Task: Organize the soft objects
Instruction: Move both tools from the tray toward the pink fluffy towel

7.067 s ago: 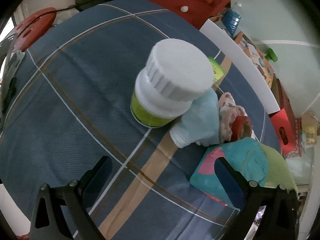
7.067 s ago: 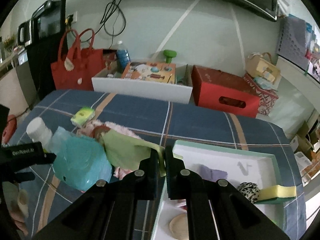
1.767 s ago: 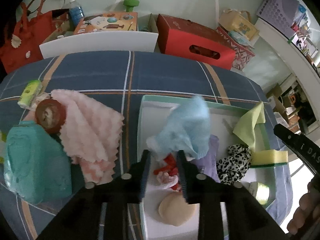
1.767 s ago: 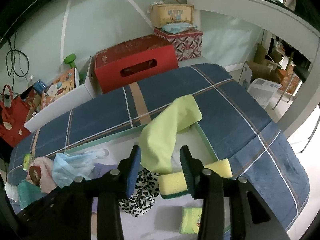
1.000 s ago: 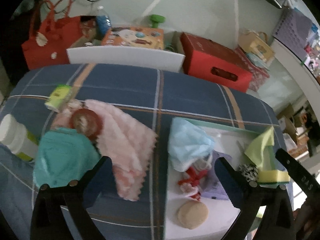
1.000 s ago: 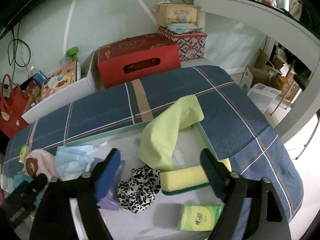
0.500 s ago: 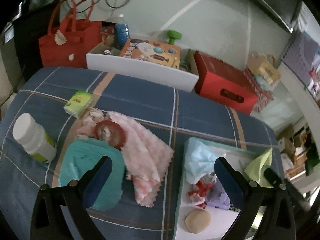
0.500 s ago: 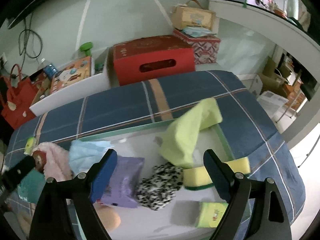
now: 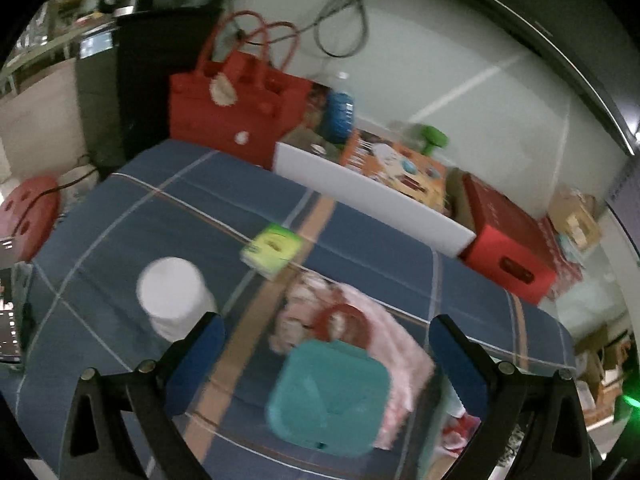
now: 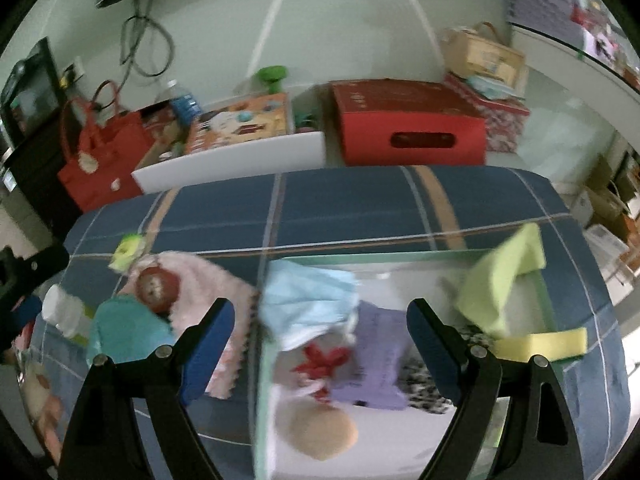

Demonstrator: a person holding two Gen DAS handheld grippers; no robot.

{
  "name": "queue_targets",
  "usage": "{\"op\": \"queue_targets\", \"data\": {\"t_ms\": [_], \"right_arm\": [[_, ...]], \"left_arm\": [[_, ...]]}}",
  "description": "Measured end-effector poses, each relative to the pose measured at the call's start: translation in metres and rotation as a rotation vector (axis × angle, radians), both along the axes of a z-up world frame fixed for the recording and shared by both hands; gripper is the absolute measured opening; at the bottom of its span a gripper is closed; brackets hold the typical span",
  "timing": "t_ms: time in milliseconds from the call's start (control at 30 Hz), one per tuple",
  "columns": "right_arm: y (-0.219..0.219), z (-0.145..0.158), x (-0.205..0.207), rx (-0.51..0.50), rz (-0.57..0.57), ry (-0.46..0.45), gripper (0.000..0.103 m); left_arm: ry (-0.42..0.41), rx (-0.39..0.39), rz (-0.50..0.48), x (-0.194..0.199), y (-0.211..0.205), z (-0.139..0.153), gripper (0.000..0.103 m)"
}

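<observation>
Plaid tablecloth [image 10: 352,204]; yellow sponge [image 10: 540,343] lengthwise along tray's [image 10: 400,258] right rim.

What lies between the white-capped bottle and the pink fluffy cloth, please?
In the left wrist view, only bare plaid tablecloth separates the white-capped bottle from the pink fluffy cloth.

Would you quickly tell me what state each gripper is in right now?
Left gripper: open, holding nothing, above the teal soft pouch.
Right gripper: open, holding nothing, above the mint-rimmed white tray.
</observation>
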State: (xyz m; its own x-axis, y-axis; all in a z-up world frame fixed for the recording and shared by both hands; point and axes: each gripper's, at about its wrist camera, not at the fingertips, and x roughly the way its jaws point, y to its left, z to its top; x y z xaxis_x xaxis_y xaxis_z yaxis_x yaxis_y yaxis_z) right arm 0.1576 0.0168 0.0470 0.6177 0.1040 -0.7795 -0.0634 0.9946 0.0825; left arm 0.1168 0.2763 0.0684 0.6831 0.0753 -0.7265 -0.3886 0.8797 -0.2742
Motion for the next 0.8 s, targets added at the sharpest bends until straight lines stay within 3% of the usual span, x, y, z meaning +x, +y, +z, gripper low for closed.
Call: {"op": "queue_targets", "data": {"t_ms": [200,433,633,800], "right_arm": [[0.024,-0.008,0.006,0.056,0.079,0.028,0.088],[0.040,-0.015,0.012,0.076,0.125,0.060,0.088],[0.051,-0.024,0.033,0.115,0.187,0.118,0.088],[0.060,-0.027,0.057,0.105,0.250,0.188,0.088]], "left_arm": [[0.030,0.041,0.048,-0.002,0.023,-0.002,0.103],[0.091,0.074,0.019,0.013,0.033,-0.005,0.103],[0.183,0.177,-0.141,0.048,0.021,-0.008,0.103],[0.329,0.294,-0.274,0.082,0.011,-0.015,0.103]]}}
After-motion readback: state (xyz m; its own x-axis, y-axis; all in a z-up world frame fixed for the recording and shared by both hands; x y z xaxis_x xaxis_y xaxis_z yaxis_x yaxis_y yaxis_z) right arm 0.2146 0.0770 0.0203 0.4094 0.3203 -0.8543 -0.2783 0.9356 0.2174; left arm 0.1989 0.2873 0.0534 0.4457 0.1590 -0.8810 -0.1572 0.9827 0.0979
